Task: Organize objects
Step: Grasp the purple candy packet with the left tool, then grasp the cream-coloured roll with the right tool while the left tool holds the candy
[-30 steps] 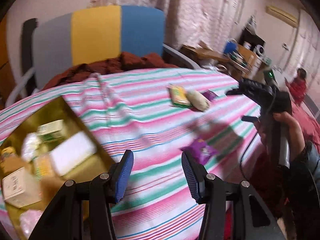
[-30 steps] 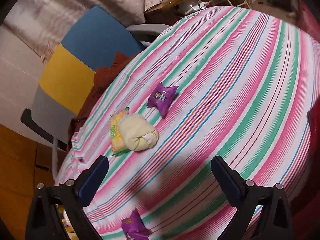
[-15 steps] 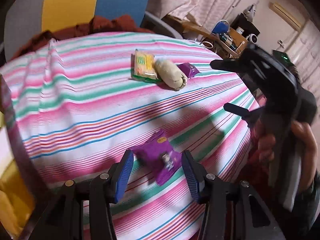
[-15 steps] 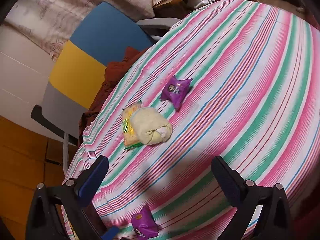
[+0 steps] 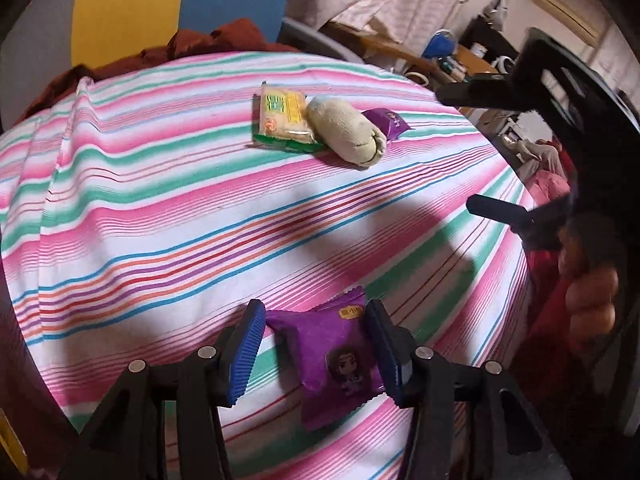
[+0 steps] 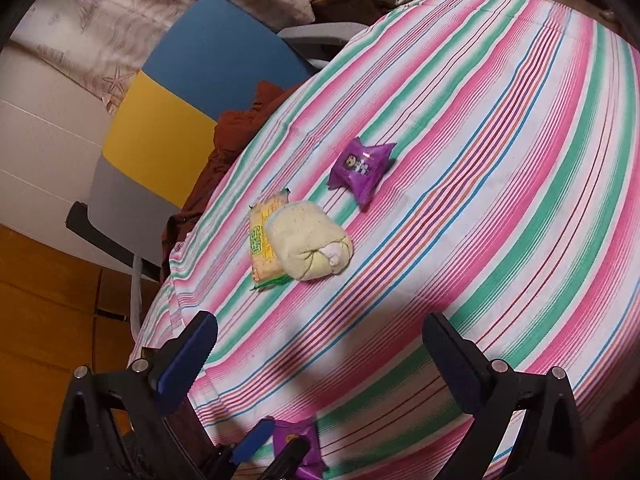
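Now left gripper (image 5: 316, 350) spread around purple snack packet (image 5: 334, 354) at near edge of striped tablecloth (image 5: 160, 208), pads flanking, contact unclear. Right gripper (image 6: 320, 356) spread wide, nothing held, above cloth.

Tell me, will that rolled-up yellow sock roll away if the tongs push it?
Probably only a little. The rolled sock looks like a soft, squashy bundle, so a push would likely dent it first. It leans against the cracker packet, which may block it that way. It sits on the striped tablecloth, and cloth on cloth probably grips rather than slides.
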`<state>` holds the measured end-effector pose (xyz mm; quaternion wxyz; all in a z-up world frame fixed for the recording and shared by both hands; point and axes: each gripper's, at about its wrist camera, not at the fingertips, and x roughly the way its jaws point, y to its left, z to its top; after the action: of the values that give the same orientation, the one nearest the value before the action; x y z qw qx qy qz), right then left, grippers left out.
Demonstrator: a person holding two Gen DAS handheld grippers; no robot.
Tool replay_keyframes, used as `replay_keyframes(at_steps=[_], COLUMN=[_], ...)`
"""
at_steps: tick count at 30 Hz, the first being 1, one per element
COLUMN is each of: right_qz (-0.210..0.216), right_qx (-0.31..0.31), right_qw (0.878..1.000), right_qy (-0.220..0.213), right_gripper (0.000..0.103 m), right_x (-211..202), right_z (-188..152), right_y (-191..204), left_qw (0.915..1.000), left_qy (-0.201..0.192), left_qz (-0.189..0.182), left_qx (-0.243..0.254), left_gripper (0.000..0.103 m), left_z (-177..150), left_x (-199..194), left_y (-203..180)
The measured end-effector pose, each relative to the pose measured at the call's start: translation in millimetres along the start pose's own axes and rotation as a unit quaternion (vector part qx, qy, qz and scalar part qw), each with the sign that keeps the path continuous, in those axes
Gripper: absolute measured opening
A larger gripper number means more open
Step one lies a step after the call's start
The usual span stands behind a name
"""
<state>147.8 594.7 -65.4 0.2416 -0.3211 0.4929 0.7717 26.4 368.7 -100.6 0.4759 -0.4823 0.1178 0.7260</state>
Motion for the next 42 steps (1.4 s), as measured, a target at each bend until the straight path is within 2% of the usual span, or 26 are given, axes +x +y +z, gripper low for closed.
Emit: replay_keyframes(at_steps=[5, 12, 25, 34, 42], right_qz=[-0.008, -0.015, -0.057, -0.066, -0.075], right_qx=[-0.010, -0.033, -0.083, -0.096, -0.149], right_qw=[1.000, 0.999, 0.995, 0.993, 0.985], right_qy=[0.007, 0.023, 0.021, 0.029, 0.042], right_gripper=[0.103, 0.103, 0.103, 0.103, 0.103], right_x=[3.9, 12.9, 19.3, 24.5, 31.2], right_z=[-1.8, -5.6, -9.9, -12.5, -20.9], right_y=[3.2, 11.6, 23.6, 28.2, 46.9], left_qw=[0.9995, 0.9991, 0.9954, 0.9931, 0.9932], left_qy=[-0.028, -0.036, -0.068, -0.078, -0.079], left_qz=[-0.011, -0.019, 0.033, 0.048, 0.046], left_qx=[0.009, 0.010, 0.058, 0.073, 0.072], left_gripper=[0.052, 0.053, 0.052, 0.052, 0.052], left_z=[-13.0, -13.0, -22.6, -24.9, -25.1], left_x=[-5.4, -5.8, -2.6, -0.9, -0.8], left_y=[10.4, 12.5, -3.9, -7.4, -7.0])
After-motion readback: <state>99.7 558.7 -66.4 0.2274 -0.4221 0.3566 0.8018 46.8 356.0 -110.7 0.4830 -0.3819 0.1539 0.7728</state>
